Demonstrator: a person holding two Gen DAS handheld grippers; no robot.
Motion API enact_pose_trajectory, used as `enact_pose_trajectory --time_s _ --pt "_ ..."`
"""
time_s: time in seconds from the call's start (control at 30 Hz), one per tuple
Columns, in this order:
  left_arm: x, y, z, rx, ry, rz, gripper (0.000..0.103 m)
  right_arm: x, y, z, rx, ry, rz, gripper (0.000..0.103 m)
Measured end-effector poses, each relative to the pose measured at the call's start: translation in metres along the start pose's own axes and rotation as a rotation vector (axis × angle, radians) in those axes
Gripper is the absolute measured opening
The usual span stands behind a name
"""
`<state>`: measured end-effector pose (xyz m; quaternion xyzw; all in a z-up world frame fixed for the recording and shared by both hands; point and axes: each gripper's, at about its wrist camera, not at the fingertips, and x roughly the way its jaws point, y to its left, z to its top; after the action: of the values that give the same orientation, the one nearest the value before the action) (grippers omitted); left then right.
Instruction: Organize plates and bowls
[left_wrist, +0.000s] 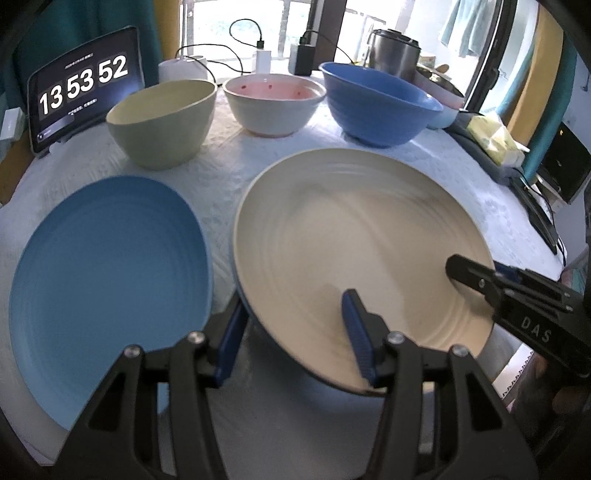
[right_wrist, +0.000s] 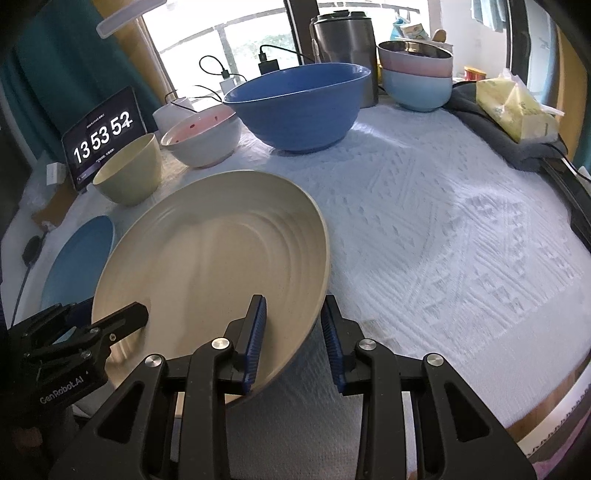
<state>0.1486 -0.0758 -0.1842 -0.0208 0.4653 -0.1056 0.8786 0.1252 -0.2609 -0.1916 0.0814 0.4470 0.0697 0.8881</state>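
Cream and tilted, the big plate (left_wrist: 354, 258) fills the middle of the left wrist view, lifted off the white tablecloth (left_wrist: 229, 177). The left gripper (left_wrist: 295, 332) has its two blue pads spread wide, one on each side of the plate's near rim, and they do not pinch it. The right gripper (left_wrist: 480, 280) comes in from the right, one black finger lying on top of the plate's rim. A blue plate (left_wrist: 110, 273) lies flat just beside the cream one, on its left. Behind stand a green bowl (left_wrist: 162, 125), a pink bowl (left_wrist: 273, 107) and a big blue bowl (left_wrist: 376, 107) in a row. A clock screen (left_wrist: 85, 88) stands far left.

From the right wrist view, the right gripper (right_wrist: 293, 339) is wide open too, with the cream plate's (right_wrist: 214, 266) rim between its pads. The left gripper (right_wrist: 110, 325) reaches onto the plate from the left side. Two stacked bowls (right_wrist: 417, 74) sit at the back, near a yellow pack (right_wrist: 517, 107).
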Motion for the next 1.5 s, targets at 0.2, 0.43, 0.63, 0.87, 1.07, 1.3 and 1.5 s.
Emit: enact_pose_trajectory --time_s 0.2,0.43,0.63,0.87,1.07,1.3,1.5 --pt "0.002 0.005 0.003 -0.009 0.016 -0.002 0.054 0.005 0.004 0.005 -0.007 0.003 -0.003 0.033" --pt "-0.008 0.008 -0.002 -0.012 0.008 -0.019 0.054 -0.003 0.004 0.005 0.031 -0.01 -0.019 0.033" --pt "-0.032 0.009 -0.008 0.016 -0.064 -0.018 0.054 -0.015 0.009 0.002 0.03 -0.03 -0.048 0.034" --pt "-0.053 0.017 -0.018 0.01 -0.115 -0.031 0.054 -0.029 0.02 -0.007 0.015 -0.044 -0.068 0.035" --pt "-0.07 0.029 -0.023 -0.005 -0.165 -0.027 0.054 -0.041 0.034 -0.009 -0.006 -0.071 -0.075 0.035" --pt "-0.083 0.054 -0.029 -0.042 -0.209 -0.006 0.054 -0.044 0.058 -0.014 -0.047 -0.069 -0.068 0.035" --pt "-0.088 0.081 -0.035 -0.088 -0.229 0.025 0.054 -0.041 0.084 -0.016 -0.094 -0.054 -0.055 0.035"
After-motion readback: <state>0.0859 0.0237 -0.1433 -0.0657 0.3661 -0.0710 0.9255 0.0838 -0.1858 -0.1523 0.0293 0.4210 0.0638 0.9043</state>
